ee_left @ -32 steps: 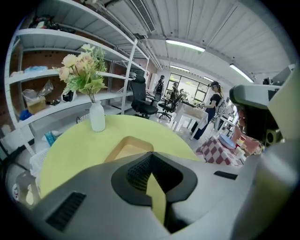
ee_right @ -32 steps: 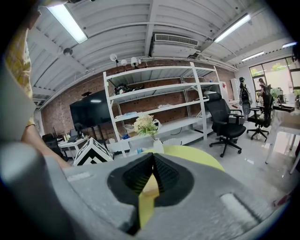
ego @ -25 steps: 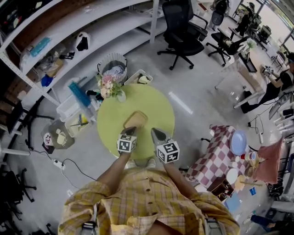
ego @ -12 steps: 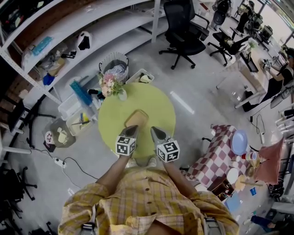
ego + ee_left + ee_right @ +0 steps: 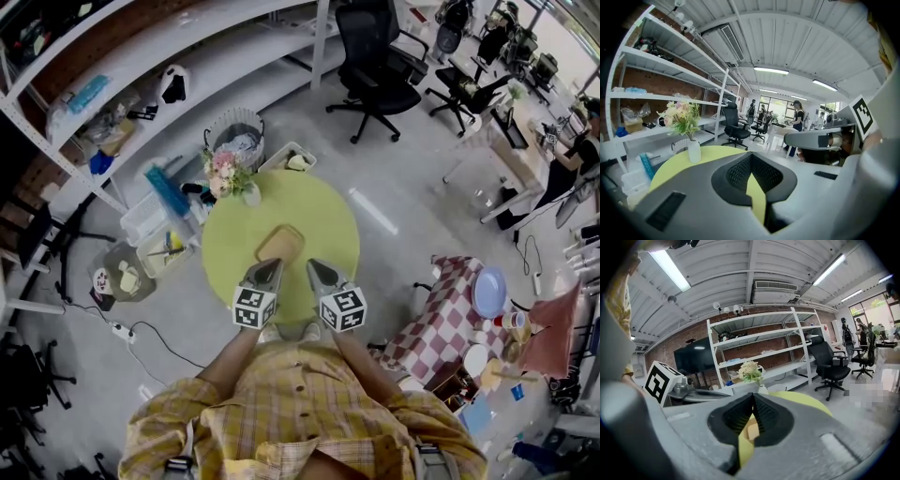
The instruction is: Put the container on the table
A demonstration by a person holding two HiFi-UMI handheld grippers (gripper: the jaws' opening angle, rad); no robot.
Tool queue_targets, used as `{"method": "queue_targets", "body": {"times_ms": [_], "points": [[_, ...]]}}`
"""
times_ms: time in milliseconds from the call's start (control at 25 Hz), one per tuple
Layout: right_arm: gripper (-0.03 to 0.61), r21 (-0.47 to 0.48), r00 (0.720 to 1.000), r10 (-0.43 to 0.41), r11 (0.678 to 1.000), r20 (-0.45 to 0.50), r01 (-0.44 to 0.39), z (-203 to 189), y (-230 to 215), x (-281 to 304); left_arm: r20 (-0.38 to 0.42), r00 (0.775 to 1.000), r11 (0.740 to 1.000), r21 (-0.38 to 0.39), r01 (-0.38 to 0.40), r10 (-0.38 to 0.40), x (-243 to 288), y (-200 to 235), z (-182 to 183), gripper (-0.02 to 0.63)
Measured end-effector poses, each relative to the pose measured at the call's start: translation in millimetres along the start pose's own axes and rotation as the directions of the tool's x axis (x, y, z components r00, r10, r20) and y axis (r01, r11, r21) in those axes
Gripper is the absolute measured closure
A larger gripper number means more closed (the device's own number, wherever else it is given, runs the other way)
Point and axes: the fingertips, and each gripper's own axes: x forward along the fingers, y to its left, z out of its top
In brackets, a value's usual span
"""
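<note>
Container [image 5: 279, 244] sits on round green table [image 5: 314, 208] beside white shelving [image 5: 187, 47].

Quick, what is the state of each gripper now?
Left gripper: closed, holding nothing.
Right gripper: closed, holding nothing.

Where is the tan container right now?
Head view: the container lies near the middle of the green table, just ahead of the left gripper and right gripper, flower vase farther left.

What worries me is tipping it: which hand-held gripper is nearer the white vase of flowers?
Left. The left hand-held gripper is near-right of the white vase of flowers; the right hand-held gripper sits farther to the right.
</note>
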Motion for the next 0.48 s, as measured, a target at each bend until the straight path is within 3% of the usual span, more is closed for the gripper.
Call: {"method": "queue_targets", "body": {"times_ms": [480], "points": [[0.580,-0.006,0.999,0.028,1.000,0.022,-0.028,7,11,2,0.072,0.997,0.997,0.072,-0.021,0.016,-19,-10,27,0.609]]}}
